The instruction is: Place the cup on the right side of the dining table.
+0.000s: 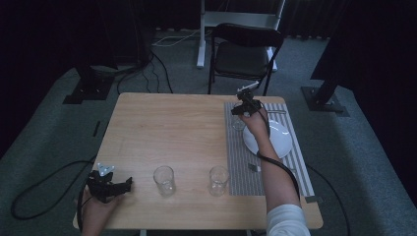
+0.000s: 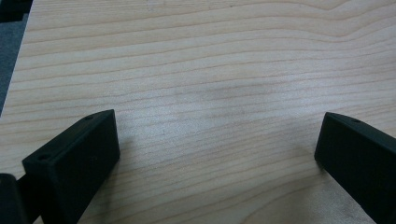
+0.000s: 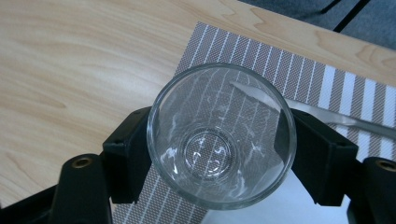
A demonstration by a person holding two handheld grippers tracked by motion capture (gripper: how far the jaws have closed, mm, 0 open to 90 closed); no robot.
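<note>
My right gripper hangs over the far left part of the striped placemat, shut on a small clear glass. In the right gripper view the upright glass is seen from above, its rim pressed between the two black jaws of the right gripper. Under it lie the placemat and the edge of a white plate. My left gripper rests low at the table's near left corner. Its jaws stand wide apart over bare wood, so the left gripper is open with nothing between them.
Two taller empty glasses stand near the front edge of the wooden table. The white plate sits on the placemat beside my right hand. A metal utensil lies on the placemat. A black chair stands behind the table.
</note>
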